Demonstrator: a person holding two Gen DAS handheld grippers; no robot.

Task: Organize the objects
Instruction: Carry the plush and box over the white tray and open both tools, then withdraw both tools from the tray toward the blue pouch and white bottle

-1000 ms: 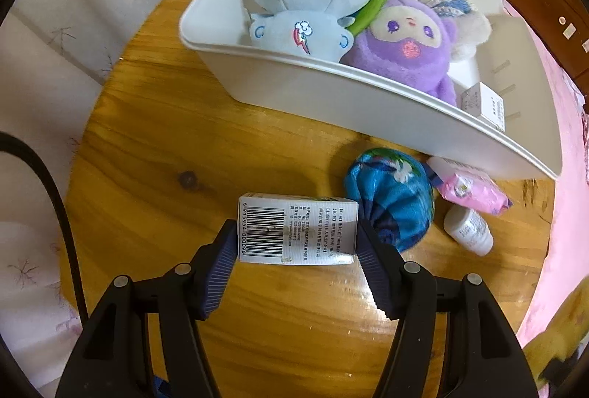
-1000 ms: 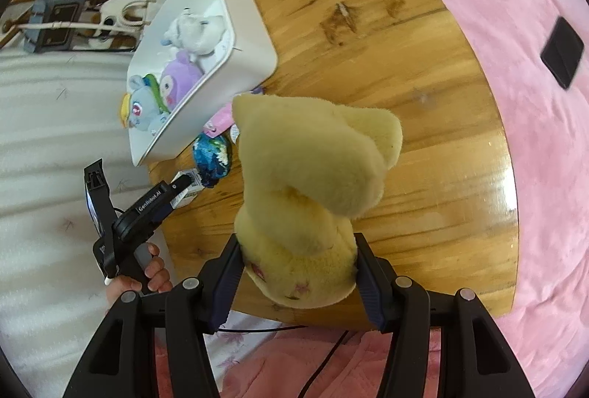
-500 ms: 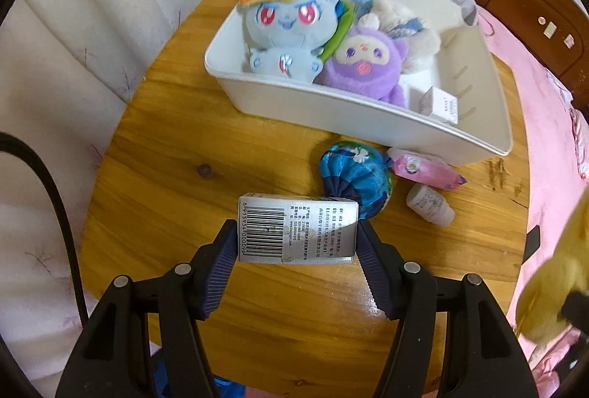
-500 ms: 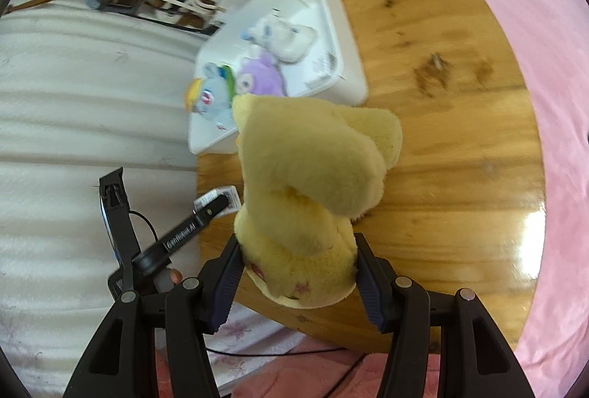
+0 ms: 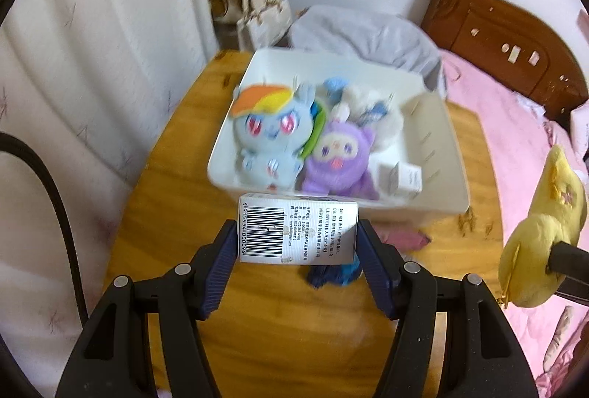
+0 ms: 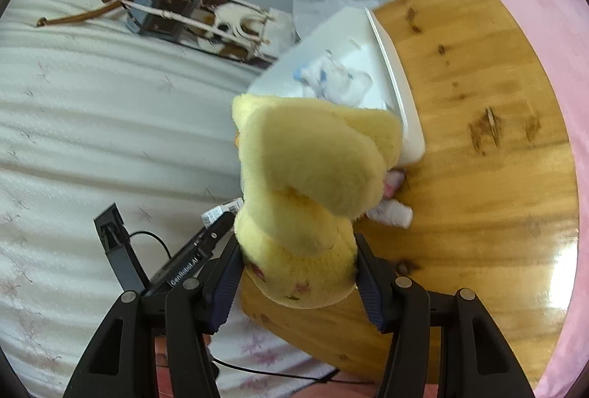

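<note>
Left wrist view: the left gripper (image 5: pixel 298 251) is clamped on the small box (image 5: pixel 298 230), held above the desk (image 5: pixel 176 199) before the white bin (image 5: pixel 456 184).
Right gripper (image 6: pixel 298 282): clamped on the yellow plush (image 6: pixel 309 184).
Advice: carry the box over the bin's near wall and release it low, beside the purple plush (image 5: pixel 337 159).

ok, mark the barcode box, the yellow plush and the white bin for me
barcode box (image 5: pixel 298 234), left wrist view, middle of its printed face
yellow plush (image 6: pixel 309 177), right wrist view, middle of its body
white bin (image 5: pixel 454 155), left wrist view, bare right inner wall
</note>
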